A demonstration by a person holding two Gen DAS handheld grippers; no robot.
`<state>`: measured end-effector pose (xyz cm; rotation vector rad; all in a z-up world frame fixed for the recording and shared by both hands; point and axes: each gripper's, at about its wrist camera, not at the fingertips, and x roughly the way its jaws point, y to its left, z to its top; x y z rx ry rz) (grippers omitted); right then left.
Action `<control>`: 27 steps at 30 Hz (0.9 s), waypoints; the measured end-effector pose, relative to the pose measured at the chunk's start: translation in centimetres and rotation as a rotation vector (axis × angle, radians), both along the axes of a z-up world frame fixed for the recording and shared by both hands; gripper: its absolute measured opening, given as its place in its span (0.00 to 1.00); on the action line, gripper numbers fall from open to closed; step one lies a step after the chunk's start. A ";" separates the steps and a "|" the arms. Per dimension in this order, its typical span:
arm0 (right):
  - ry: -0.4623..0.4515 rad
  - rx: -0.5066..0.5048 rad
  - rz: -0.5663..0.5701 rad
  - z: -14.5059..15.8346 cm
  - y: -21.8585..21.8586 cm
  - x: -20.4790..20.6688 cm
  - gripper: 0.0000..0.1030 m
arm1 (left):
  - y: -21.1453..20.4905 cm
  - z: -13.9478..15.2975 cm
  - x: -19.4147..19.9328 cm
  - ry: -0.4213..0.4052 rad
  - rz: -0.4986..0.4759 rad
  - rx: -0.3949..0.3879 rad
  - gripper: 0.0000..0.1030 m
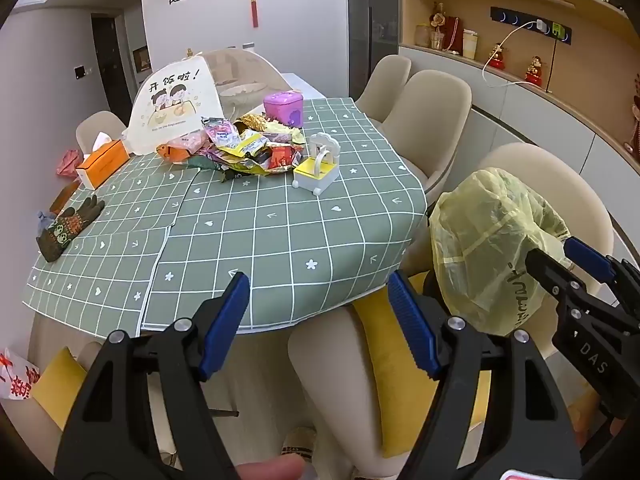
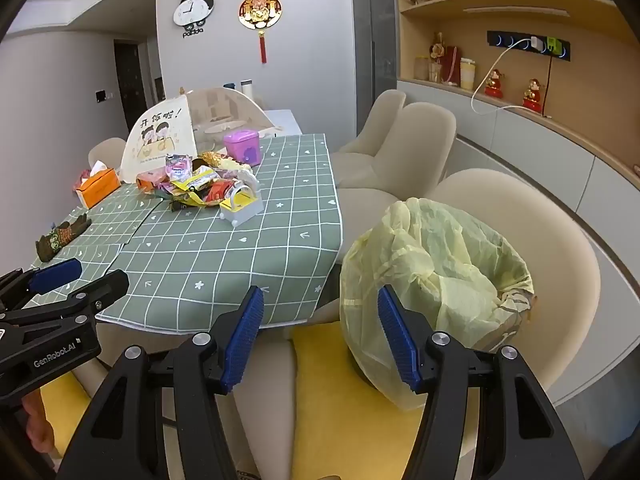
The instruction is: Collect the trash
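Observation:
A pile of crumpled snack wrappers (image 1: 248,152) lies at the far middle of the green checked tablecloth (image 1: 256,240); it also shows in the right wrist view (image 2: 196,184). A bin lined with a yellow plastic bag (image 2: 436,280) stands on a chair to the right of the table, also seen in the left wrist view (image 1: 492,248). My left gripper (image 1: 318,324) is open and empty, hovering at the table's near edge. My right gripper (image 2: 320,336) is open and empty, just left of the bin and above the chair's yellow cushion (image 2: 344,400).
On the table stand a white and yellow toy chair (image 1: 318,168), a purple box (image 1: 284,108), an orange tissue box (image 1: 104,164), a folding food cover (image 1: 176,100) and a dark glove (image 1: 68,224). Beige chairs (image 1: 432,120) line the right side.

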<state>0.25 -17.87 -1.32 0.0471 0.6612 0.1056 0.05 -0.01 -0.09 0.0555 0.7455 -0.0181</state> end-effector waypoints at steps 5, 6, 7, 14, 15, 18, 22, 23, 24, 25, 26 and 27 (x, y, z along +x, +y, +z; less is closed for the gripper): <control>0.003 0.001 0.001 -0.1 -0.1 0.0 0.55 | 0.0 0.0 -0.4 0.005 0.005 -0.006 0.66; 0.003 0.001 0.001 -0.1 -0.1 0.0 0.55 | 0.2 -0.4 0.2 0.019 0.007 -0.006 0.66; 0.002 0.000 0.001 -0.1 -0.1 0.0 0.55 | 0.2 -0.4 0.3 0.017 0.007 -0.007 0.66; -0.005 0.001 -0.006 -0.1 -0.6 -0.2 0.55 | 0.3 -0.5 0.3 0.014 0.006 -0.007 0.66; -0.005 0.002 -0.007 0.0 -0.6 -0.1 0.55 | 0.3 -0.6 0.3 0.013 0.005 -0.007 0.66; -0.004 0.002 -0.006 0.1 -0.7 -0.1 0.55 | 0.3 -0.7 0.3 0.011 0.003 -0.006 0.66; 0.000 0.007 -0.007 0.0 -0.8 -0.1 0.55 | 0.1 -0.3 0.3 0.011 0.005 -0.001 0.66; 0.002 0.006 -0.011 0.4 -0.5 -0.1 0.55 | 0.2 -0.3 0.3 0.012 0.005 -0.003 0.66; 0.002 0.006 -0.011 0.5 -0.4 -0.1 0.55 | 0.2 -0.2 0.3 0.011 0.005 -0.003 0.66; 0.001 0.006 -0.011 0.5 -0.4 -0.2 0.55 | 0.2 -0.2 0.3 0.009 0.004 -0.002 0.66; 0.000 0.006 -0.010 0.5 -0.4 -0.2 0.55 | 0.2 -0.1 0.3 0.007 0.004 -0.002 0.66; 0.001 0.007 -0.009 0.5 -0.4 -0.2 0.55 | 0.2 -0.1 0.2 0.006 0.004 -0.002 0.66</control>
